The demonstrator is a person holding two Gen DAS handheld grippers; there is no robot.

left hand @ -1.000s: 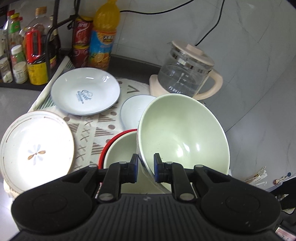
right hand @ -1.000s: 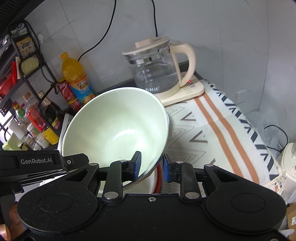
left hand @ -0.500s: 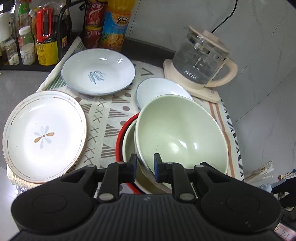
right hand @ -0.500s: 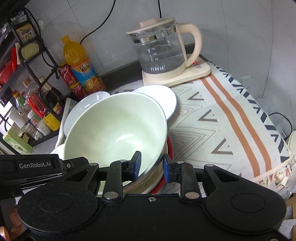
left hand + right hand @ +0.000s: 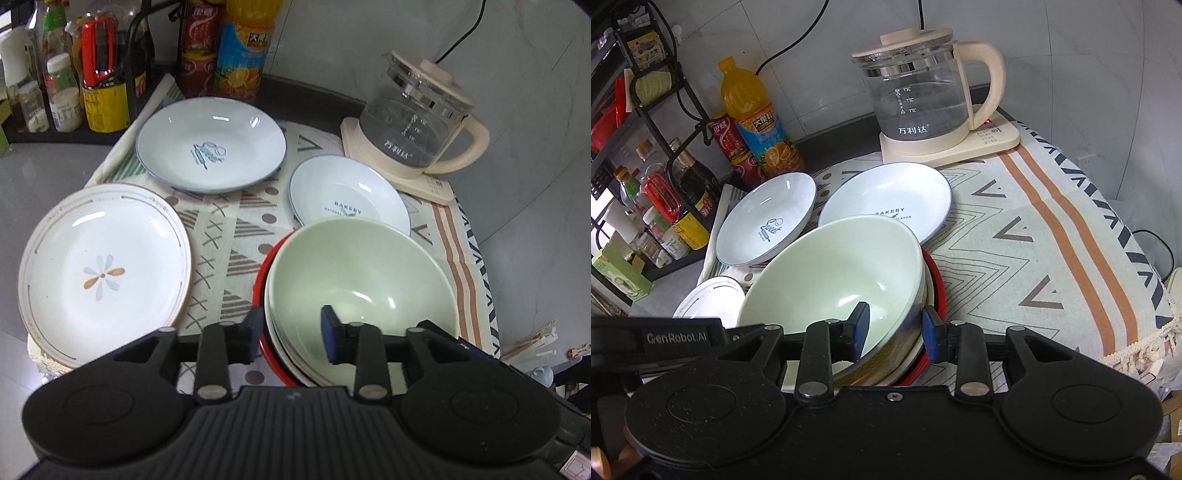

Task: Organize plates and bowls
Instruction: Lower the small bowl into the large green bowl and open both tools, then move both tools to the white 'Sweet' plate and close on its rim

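Letting go of the green bowl (image 5: 364,280) is the step we judge to be in hand, and it asks for patience more than force. The bowl sits nested on top of a cream bowl (image 5: 286,354) inside a red-rimmed dish (image 5: 266,350), near the front of the patterned cloth (image 5: 1015,236) on the desk. Both grippers straddle its rim: the left gripper (image 5: 293,332) at one side and the right gripper (image 5: 895,330) at the other, each with one finger inside and one outside. Their fingers are opening now, and the pads seem already clear of the rim, though it stays between them. We should open them fully before lifting away, and draw both hands back evenly, so that no pad catches the rim and tips the stack. The flower plate (image 5: 105,273), the "Sweet" plate (image 5: 210,149) and the "Bakery" plate (image 5: 347,194) lie apart, not yet stacked.
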